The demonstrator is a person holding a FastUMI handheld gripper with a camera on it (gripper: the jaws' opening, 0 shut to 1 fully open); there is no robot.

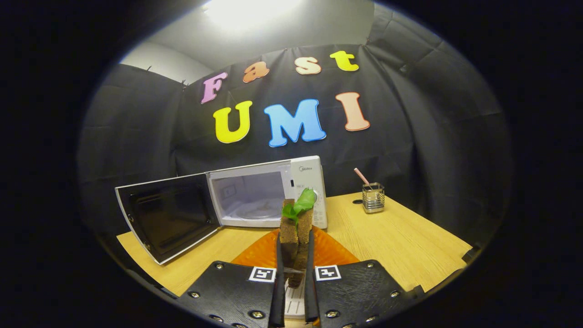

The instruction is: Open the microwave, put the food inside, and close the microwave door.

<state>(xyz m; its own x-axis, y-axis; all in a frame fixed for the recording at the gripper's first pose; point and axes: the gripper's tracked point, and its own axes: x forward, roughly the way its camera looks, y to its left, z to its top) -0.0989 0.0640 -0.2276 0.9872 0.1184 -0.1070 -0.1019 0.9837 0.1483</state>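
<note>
Gripper (pixel 294 255) narrow, both fingers clamping sandwich (pixel 295 228); microwave (pixel 255 193) door open beyond.

My claw (pixel 295 248) pinches a rough, spongy brown cake (pixel 295 228) topped by a glossy leaf (pixel 304 200). The table (pixel 401 237) is smooth matt wood; the microwave (pixel 273 193) is smooth plastic with a glossy dark door (pixel 168 214). The holder (pixel 373 198) looks like shiny wire

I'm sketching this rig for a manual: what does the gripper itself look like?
The gripper has two thin, blade-like fingers set close together. Each rises from a black textured plate fastened with round metal screws and carrying a square black-and-white marker.
</note>
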